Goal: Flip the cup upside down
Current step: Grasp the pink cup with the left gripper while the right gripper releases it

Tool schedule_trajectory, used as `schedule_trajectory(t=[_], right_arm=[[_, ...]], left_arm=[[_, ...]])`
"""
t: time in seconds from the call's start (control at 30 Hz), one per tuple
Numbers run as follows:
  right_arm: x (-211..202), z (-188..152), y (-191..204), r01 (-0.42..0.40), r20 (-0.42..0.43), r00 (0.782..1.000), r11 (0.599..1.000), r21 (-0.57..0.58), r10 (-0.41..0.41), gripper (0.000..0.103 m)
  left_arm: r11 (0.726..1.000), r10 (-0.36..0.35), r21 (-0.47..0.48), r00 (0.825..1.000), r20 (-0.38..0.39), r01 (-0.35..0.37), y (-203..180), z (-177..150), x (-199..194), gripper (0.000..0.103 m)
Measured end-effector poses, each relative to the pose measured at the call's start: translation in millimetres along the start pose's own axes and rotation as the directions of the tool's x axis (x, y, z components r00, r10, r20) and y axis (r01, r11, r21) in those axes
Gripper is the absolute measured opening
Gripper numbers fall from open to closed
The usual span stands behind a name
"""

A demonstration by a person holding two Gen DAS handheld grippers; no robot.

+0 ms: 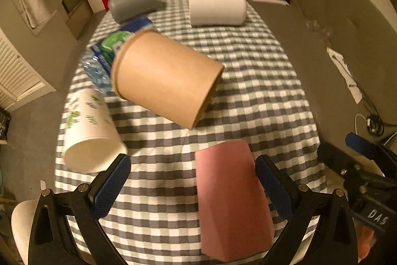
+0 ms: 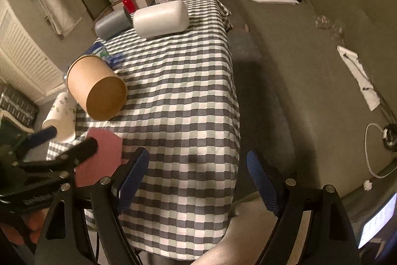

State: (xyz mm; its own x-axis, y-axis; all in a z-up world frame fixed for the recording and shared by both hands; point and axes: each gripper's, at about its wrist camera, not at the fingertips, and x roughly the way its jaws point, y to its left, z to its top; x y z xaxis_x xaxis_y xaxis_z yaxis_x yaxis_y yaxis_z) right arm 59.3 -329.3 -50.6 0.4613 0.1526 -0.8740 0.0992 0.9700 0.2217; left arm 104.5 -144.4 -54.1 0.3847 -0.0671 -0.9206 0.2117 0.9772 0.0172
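Brown paper cup (image 1: pixel 166 77), on its side on the checked tablecloth (image 1: pixel 248 91), rim towards the blue packet (image 1: pixel 109 54). Nearby: white printed cup (image 1: pixel 91 135) tipped over; pink cup (image 1: pixel 230 205) between spread left gripper (image 1: pixel 193 188) fingers, ungripped. Right gripper (image 2: pixel 198 178): spread apart, holding nothing. Farther back: grey cylinder (image 1: pixel 132 5), white cylinder (image 1: pixel 217 8).

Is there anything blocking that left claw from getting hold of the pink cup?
Nothing visible does. The pink cup already sits between the open fingers of the left gripper, closer to the right finger, with only checkered tablecloth around it. The brown paper cup and white printed cup lie farther off.
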Motion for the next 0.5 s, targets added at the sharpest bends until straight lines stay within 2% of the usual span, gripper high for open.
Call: schedule_trajectory(t=[0.13,0.23,0.33,0.4,0.5], right_arm=[[6,2,-9,-0.019,-0.01,1.0,0.999,0.047,0.02,0.082],[8,4,-10,-0.026,-0.012,1.0,0.998,0.057,0.027,0.081],[9,5,-11,-0.026,-0.013,1.0,0.998,0.064,0.027,0.081],[10,5,-12,-0.027,-0.012,1.0,0.997,0.072,0.028,0.081],[9,5,-11,-0.022,-0.008,1.0,0.997,0.069,0.023,0.081]], left_arm=[[0.999,-0.049,0.002,0.998,-0.03,0.049,-4,5,9,0.102],[0.996,-0.084,0.031,0.995,-0.047,0.086,-10,6,14,0.094],[0.989,-0.132,0.056,0.989,-0.067,0.135,-16,6,15,0.079],[0.982,-0.172,0.061,0.982,-0.081,0.178,-18,7,16,0.064],[0.982,-0.166,0.079,0.983,-0.083,0.173,-22,7,14,0.064]])
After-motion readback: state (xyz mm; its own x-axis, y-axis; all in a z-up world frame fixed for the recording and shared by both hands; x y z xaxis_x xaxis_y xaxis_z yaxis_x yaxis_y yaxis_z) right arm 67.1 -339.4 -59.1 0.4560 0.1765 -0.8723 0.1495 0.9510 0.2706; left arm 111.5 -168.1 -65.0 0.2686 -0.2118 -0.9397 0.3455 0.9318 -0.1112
